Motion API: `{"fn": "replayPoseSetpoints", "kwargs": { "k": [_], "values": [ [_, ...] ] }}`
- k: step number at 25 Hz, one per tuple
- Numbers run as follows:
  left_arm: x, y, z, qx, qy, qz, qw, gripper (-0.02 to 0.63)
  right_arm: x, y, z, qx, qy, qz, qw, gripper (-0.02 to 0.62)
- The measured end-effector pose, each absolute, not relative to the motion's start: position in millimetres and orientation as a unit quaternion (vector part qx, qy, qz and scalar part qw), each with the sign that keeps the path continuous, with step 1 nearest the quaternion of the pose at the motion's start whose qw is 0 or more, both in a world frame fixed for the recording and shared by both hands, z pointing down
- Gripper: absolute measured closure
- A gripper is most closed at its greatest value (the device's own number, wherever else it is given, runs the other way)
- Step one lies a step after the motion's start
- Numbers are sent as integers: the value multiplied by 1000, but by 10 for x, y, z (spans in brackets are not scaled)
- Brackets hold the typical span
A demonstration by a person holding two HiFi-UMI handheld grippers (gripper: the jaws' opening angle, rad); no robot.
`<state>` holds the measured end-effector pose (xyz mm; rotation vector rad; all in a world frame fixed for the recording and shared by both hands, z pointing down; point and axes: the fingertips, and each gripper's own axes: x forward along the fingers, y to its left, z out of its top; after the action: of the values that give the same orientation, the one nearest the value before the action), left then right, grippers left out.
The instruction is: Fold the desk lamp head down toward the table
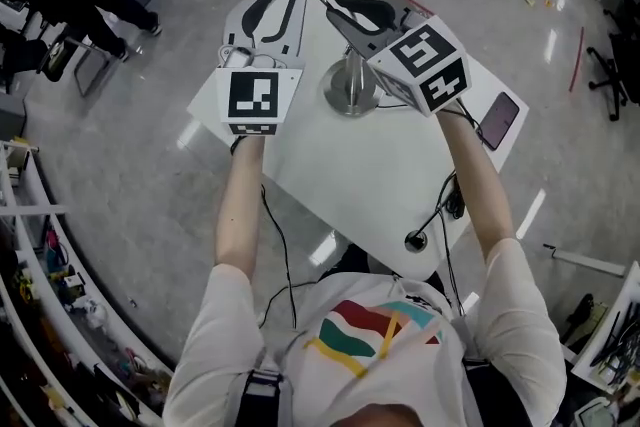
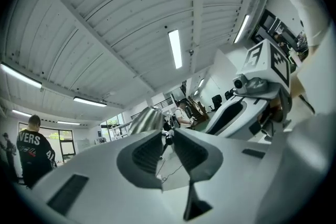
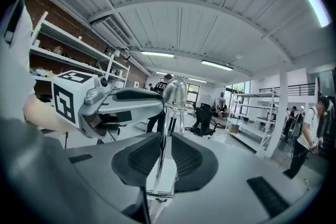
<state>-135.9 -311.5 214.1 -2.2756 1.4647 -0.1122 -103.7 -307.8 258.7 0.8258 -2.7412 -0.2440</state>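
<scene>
An open lab hall.
Strip lights point(image 2: 176, 49) lined a ribbed ceiling point(image 2: 105, 18); shelves point(image 3: 63, 52), office chairs point(image 3: 202, 115) and people point(image 2: 32, 152) stood on glossy floor point(image 1: 150, 205).

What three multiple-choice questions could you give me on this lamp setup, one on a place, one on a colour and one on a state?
1. Where does the phone lie?
A. On the floor
B. At the table's right edge
C. On a shelf

2. What colour is the lamp?
A. Shiny silver
B. Red
C. Matte black

3. What stands between the right tongs?
A. Nothing
B. The lamp arm
C. The phone

Answers:
1. B, since the head view shows it flat on the white top, to the right of the right forearm.
2. A, since its base, arm and head all gleam like chrome.
3. B, since the right gripper view shows the thin rod rising between the two pads.
</scene>
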Motion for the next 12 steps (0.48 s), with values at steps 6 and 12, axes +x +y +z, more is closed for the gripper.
{"fn": "replayPoseSetpoints", "kwargs": {
  "k": [6, 12],
  "values": [
    [-1357, -3109, 2200, -818, 535, -45, 208, 518, -1100, -3058, 2627, 272, -943, -85, 172, 555],
    [-1579, -3230, 2329, -817, 551, -28, 170, 522, -1249, -3150, 2711, 265, -942, -72, 191, 557]
  ]
}}
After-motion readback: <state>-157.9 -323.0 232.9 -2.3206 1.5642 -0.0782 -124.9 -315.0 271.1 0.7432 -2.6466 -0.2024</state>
